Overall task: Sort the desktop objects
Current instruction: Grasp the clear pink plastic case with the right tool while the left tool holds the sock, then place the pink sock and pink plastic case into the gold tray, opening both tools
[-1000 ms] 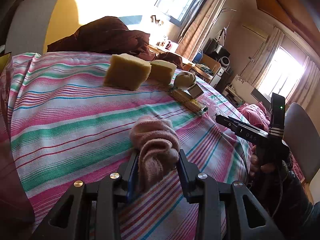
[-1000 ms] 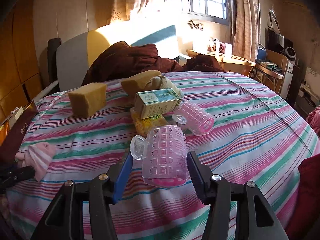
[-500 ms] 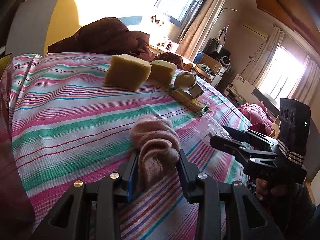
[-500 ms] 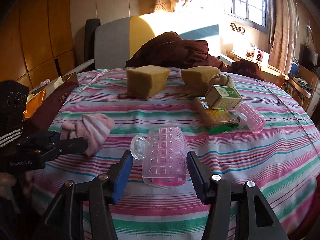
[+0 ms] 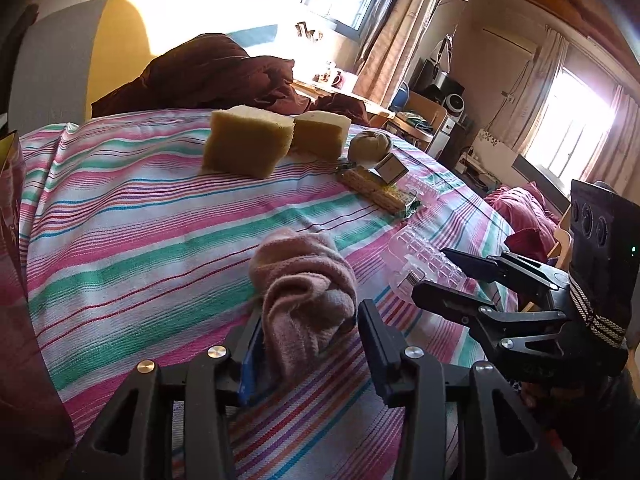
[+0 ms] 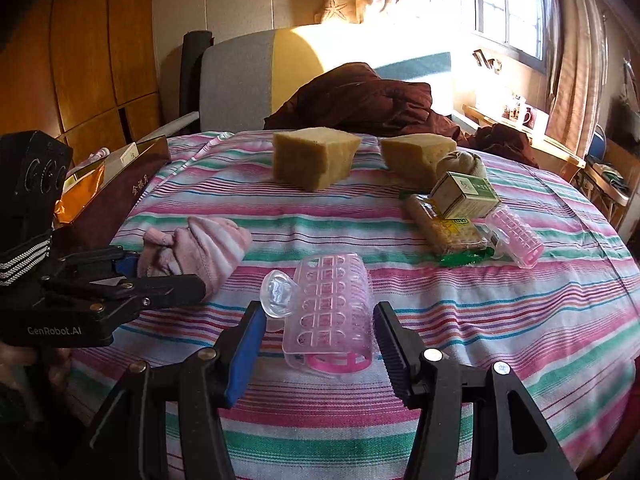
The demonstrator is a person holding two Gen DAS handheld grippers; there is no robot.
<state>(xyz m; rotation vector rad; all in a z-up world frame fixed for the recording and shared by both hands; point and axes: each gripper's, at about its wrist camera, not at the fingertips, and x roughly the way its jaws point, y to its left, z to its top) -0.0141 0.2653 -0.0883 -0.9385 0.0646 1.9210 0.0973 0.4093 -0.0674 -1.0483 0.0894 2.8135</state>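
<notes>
My left gripper (image 5: pixel 310 320) is shut on a rolled pink sock (image 5: pixel 304 280) that lies low over the striped tablecloth (image 5: pixel 140 220). Held between the fingers of my right gripper (image 6: pixel 318 318) is a clear pink hair roller (image 6: pixel 328 304), just above the cloth near the front edge. The two grippers are close: in the right wrist view the left gripper (image 6: pixel 168 268) and the sock (image 6: pixel 204 244) sit just left of the roller. The left wrist view shows the right gripper (image 5: pixel 430 272) with the roller (image 5: pixel 424 260) to the sock's right.
Two yellow sponges (image 6: pixel 316 160) (image 6: pixel 416 156) stand at the back. A beige sock ball (image 6: pixel 464 162), a green-white box (image 6: pixel 466 194), a cracker pack (image 6: pixel 444 228) and a second pink roller (image 6: pixel 518 236) cluster at the right. An open dark red box (image 6: pixel 120 196) sits at the left edge.
My right gripper has swung left with the roller, from near the box and crackers to beside the left gripper. The left gripper and the sock have barely moved.
</notes>
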